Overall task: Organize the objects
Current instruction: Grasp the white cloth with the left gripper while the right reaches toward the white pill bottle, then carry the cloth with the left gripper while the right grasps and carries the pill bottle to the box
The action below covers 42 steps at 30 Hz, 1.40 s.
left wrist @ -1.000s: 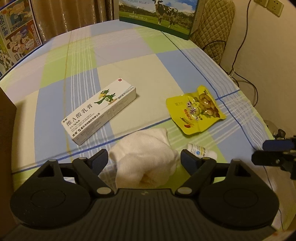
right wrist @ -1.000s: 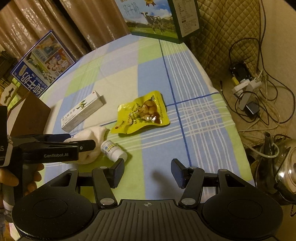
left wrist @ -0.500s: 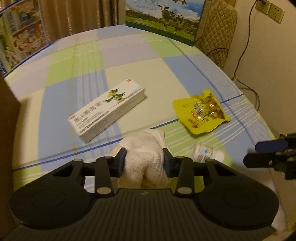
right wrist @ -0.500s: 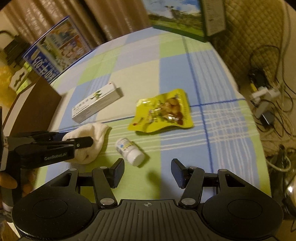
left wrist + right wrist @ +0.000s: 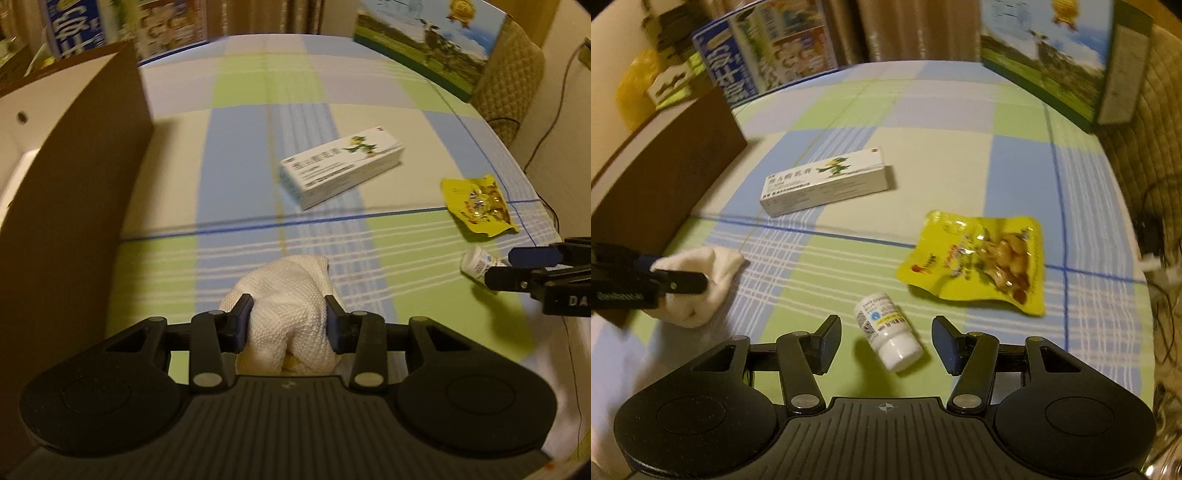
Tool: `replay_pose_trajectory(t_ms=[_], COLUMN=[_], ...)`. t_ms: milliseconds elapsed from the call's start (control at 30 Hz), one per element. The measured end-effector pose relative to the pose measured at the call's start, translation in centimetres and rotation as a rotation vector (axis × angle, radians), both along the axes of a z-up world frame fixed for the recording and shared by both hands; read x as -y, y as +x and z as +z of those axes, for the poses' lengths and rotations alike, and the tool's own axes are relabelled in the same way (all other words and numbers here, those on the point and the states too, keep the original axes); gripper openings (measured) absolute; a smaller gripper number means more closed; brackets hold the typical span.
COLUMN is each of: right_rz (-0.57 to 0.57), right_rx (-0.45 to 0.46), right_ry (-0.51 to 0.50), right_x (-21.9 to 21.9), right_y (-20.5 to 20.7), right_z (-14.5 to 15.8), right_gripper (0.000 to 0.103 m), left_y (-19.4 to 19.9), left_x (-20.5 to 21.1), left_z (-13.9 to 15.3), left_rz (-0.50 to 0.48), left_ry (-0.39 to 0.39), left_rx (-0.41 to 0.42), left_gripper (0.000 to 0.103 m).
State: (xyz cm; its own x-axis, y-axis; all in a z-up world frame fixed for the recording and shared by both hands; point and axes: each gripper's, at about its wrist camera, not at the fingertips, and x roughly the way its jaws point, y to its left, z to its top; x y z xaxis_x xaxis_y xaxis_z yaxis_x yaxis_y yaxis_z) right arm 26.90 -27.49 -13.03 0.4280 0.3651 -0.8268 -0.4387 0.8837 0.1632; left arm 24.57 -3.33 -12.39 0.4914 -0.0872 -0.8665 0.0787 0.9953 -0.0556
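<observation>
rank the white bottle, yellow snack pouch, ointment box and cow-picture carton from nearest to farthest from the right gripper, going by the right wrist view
From the right gripper:
1. white bottle, lying between its open jaws
2. yellow snack pouch, ahead to the right
3. ointment box, further ahead to the left
4. cow-picture carton, at the far right edge of the table

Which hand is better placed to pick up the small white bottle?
Right. The right tool stands open with the white bottle lying between its fingers; the left tool is shut on the white cloth.
</observation>
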Motion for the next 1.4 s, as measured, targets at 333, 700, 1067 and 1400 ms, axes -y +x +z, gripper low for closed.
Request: replay_pose_trajectory(t_ms=[333,700,1067,1400], right_rz=[0.059,0.052,0.041,0.022], right_rx=[0.041,0.025,-0.034,-0.029], right_ry=[-0.089,-0.069,-0.028,0.052], right_x=[-1.8,-1.8,-1.8,-2.6], right_y=[-0.3,-2.8,-5.5,-7.9], right_z=[-1.3,-1.3,-0.8,1.5], right_gripper=[0.024,0.024,0.024,0.024], left_y=[-1.1,-1.9,-3.8,-6.7], left_x=[-0.7,-0.7,-0.7,-0.9], left_z=[0.0,0.2,0.4,1.3], left_rz=[0.030,0.041,0.037,-0.008], left_ry=[0.006,0.028,0.018,-0.042], left_rx=[-0.005,-0.028,-0.034,-0.043], left_gripper=[0.036,0.036,0.035,0.032])
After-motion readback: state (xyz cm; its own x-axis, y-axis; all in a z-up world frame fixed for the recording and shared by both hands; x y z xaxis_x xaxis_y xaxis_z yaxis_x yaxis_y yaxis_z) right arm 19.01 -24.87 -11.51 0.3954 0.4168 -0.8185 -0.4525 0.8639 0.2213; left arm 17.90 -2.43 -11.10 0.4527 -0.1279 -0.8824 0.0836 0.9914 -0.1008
